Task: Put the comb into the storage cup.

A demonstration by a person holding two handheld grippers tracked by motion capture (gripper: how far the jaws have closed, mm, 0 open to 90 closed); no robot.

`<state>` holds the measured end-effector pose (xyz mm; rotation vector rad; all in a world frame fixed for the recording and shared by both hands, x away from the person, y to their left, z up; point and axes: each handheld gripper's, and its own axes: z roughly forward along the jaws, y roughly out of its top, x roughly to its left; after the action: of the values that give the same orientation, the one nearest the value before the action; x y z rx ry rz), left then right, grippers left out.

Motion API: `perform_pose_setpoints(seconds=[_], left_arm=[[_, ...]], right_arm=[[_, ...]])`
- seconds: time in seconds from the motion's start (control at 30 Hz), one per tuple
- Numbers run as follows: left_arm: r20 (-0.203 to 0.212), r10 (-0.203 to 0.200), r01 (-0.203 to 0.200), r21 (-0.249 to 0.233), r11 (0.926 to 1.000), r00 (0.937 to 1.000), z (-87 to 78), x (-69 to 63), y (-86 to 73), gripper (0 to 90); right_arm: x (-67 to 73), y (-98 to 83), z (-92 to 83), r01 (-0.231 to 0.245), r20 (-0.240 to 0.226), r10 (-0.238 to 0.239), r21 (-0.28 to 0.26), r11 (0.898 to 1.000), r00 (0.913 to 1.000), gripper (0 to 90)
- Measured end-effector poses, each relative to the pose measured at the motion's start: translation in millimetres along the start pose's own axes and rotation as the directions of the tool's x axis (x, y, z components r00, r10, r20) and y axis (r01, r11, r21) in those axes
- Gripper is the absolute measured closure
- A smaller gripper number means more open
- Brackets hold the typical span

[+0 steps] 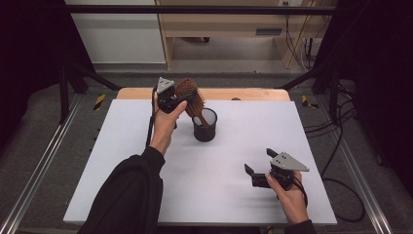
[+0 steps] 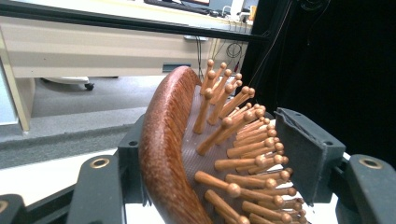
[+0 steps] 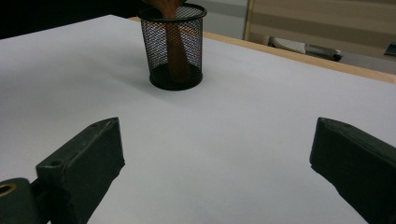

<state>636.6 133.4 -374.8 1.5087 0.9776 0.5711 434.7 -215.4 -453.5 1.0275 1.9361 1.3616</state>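
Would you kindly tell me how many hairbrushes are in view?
1: a brown wooden hairbrush held by the left tool, its handle down inside the black mesh cup.

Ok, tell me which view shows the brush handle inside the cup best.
The right gripper view: the brush handle shows through the mesh cup, reaching its bottom. The high view shows the handle entering the cup's mouth. The left gripper view shows the brush's bristles, not the handle.
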Motion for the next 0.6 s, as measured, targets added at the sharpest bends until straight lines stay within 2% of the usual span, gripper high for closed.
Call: perform_pose_setpoints(seconds=[0.33,0.6], left_arm=[[-0.017,0.016,-0.016,-0.005,0.9999,0.9997,-2.1,-1.2,-1.3,33.0],[-0.029,0.024,-0.024,-0.005,0.9997,0.9993,-2.3,-4.1,-1.6,28.0]], right_arm=[[0.2,0.1,0.4,0.0,0.0,0.0,0.0,1.0,1.0,3.1],[0.0,0.0,-0.1,-0.002,0.005,0.002,0.001,1.0,1.0,3.1]])
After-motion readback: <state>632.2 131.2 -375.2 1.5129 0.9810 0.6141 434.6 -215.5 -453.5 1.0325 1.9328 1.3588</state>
